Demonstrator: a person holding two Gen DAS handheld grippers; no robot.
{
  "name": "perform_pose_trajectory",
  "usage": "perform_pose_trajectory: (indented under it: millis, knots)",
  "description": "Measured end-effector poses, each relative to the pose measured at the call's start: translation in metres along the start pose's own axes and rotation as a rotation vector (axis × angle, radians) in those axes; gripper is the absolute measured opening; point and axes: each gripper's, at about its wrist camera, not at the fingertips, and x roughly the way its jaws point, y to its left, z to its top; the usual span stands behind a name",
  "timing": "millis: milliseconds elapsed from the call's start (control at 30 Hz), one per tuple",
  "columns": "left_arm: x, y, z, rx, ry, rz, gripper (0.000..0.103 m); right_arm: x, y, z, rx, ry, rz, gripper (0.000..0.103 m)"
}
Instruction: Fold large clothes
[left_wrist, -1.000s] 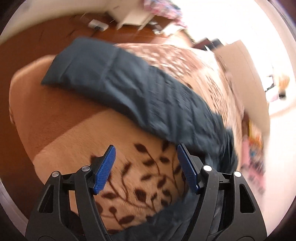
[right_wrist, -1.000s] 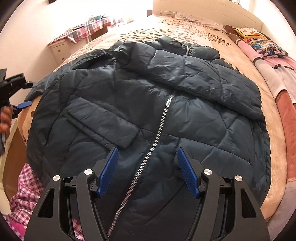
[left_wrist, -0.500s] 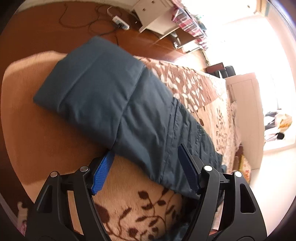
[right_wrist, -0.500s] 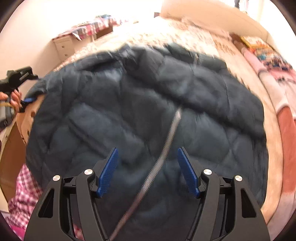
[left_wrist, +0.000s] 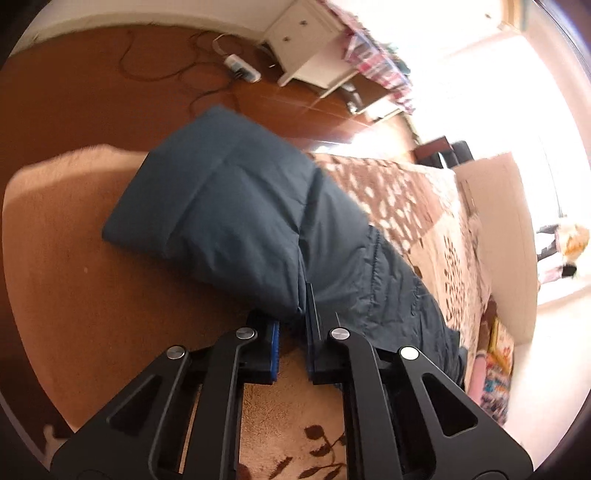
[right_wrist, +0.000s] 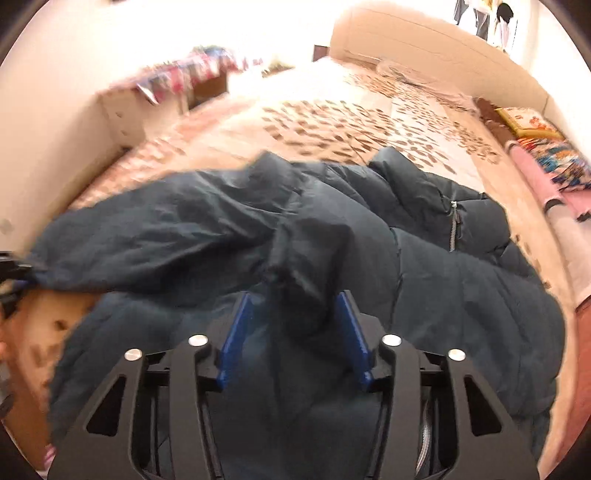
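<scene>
I saw a dark blue quilted jacket with a silver zip. The blanket under it was tan and cream, printed with dark brown leaves. The pads on my right gripper were bright blue, its arms black with silver rivets; my left gripper matched. The floor was reddish brown, the cabinet white, its cloth pink check. The headboard looked cream.
</scene>
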Motion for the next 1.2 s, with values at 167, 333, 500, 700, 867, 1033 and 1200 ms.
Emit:
perform_pose_trajectory:
  millis: [167,333,500,700,867,1033,1200]
  knots:
    - [-0.017,-0.008,0.003,0.095,-0.042,-0.039,0.007,0.008,0.002,0.001,0.055,0.02,0.078,0.012]
    - [-0.046,-0.027,0.006,0.177,-0.123,-0.102,0.006,0.015,0.016,-0.003,-0.011,0.044,0.109,0.012]
    - [-0.079,-0.062,0.005,0.292,-0.215,-0.15,0.006,0.01,0.005,0.0,0.039,0.094,0.203,0.054]
    - [-0.132,-0.138,-0.022,0.554,-0.343,-0.25,0.006,-0.053,-0.043,-0.014,0.189,-0.035,0.334,0.063]
    - [-0.167,-0.208,-0.071,0.761,-0.338,-0.419,0.006,-0.089,-0.107,-0.056,0.31,-0.086,0.283,0.063]
    - [-0.168,-0.274,-0.148,0.935,-0.214,-0.567,0.006,-0.107,-0.18,-0.111,0.465,-0.094,0.204,0.063]
    - [-0.136,-0.307,-0.241,1.096,-0.051,-0.59,0.006,-0.122,-0.232,-0.151,0.584,-0.112,0.146,0.063]
